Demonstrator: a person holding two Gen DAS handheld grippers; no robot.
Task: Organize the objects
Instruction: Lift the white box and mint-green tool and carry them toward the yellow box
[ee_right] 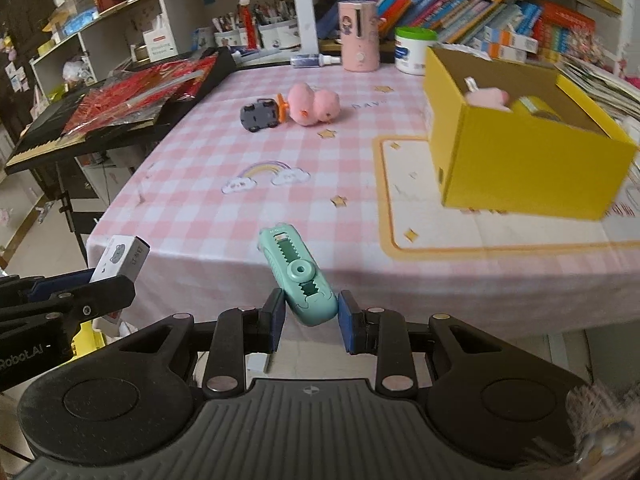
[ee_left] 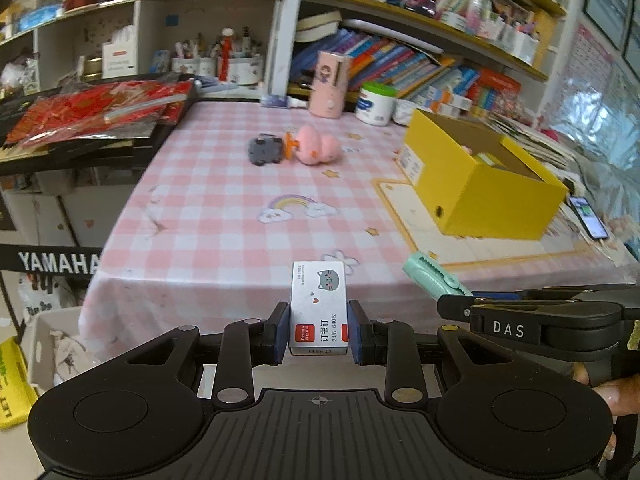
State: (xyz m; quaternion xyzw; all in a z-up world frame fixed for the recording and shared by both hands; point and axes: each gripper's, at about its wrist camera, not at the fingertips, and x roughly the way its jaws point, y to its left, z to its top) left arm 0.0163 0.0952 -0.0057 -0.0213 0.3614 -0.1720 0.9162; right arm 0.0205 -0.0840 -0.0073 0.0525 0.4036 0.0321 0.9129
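Note:
My left gripper is shut on a white staple box with a grey cat print, held above the table's near edge; the box also shows in the right wrist view. My right gripper is shut on a mint green correction tape, which shows in the left wrist view too. A yellow open box stands on the right of the table and holds a pink toy and a yellow roll. A pink plush and a grey toy car lie mid-table.
The table has a pink checked cloth. A pink cylinder and a white jar stand at the back. A keyboard with red packets is to the left. Bookshelves fill the back. A phone lies right of the box.

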